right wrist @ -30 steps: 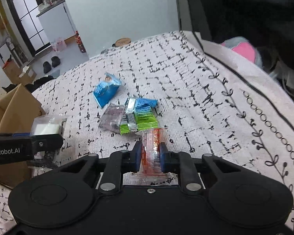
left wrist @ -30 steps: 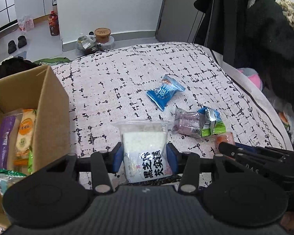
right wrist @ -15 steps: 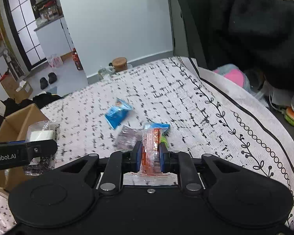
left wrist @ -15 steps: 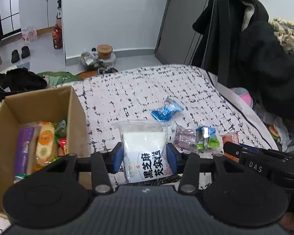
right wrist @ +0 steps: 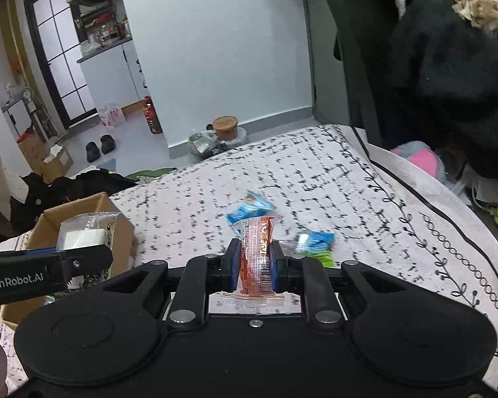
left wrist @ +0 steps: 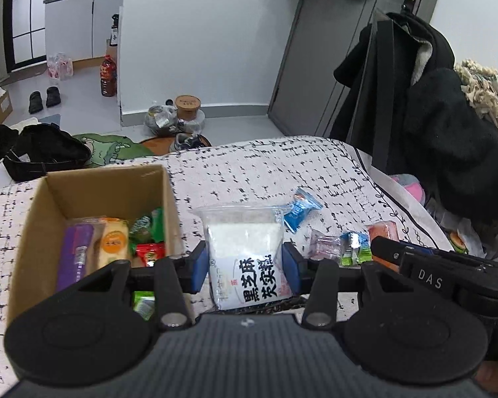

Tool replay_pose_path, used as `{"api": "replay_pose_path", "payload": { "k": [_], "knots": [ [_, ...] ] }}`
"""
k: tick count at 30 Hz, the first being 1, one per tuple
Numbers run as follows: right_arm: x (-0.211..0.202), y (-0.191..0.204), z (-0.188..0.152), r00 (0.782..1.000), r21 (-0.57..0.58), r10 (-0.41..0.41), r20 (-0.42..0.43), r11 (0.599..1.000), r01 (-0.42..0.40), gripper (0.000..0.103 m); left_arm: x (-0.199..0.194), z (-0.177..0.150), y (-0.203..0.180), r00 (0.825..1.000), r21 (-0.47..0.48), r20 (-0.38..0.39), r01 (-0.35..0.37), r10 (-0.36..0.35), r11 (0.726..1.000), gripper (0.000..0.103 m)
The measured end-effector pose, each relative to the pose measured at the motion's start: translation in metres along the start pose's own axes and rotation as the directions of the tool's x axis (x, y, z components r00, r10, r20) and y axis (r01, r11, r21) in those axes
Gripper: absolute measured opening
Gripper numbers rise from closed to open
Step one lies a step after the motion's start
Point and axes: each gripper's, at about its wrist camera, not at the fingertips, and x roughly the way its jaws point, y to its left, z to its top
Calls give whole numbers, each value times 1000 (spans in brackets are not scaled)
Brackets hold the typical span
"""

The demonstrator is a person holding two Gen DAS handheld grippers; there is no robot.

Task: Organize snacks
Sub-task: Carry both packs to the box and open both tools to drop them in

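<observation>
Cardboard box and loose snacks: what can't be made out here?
- Box: near end hidden by the left gripper in the left view; contents unseen in the right view.
- Blue packet: motion-blurred, right view.
- Red packet: mostly behind the right gripper, left view.

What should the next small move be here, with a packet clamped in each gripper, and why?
Probably carry the left gripper over the cardboard box and let go of the white snack packet. The box stands open beside that gripper with snacks already inside. The right gripper, shut on the orange-red snack packet, could follow; three packets lie on the patterned cover.
</observation>
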Motion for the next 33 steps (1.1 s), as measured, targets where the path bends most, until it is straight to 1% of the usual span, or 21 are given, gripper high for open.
{"api": "replay_pose_path", "payload": {
  "k": [8,11,14,26,33],
  "knots": [
    [-3,30,6,999,-35,37,21,999,-36,17,-15,5,24,999,-43,41,-2,4,999,46],
    [-4,43,8,998,-49,58,26,997,-57,17,-22,9,35,998,-52,57,-1,4,999,46],
    [-2,56,8,995,-66,94,23,994,-92,17,-28,12,49,997,-60,72,-20,24,998,46],
    [12,98,6,988,-89,157,-10,984,-157,17,-35,10,110,994,-144,52,-91,99,985,46],
    [10,121,5,978,-113,205,-20,972,-206,17,-38,-1,128,992,-183,27,-114,121,976,46]
  ]
}}
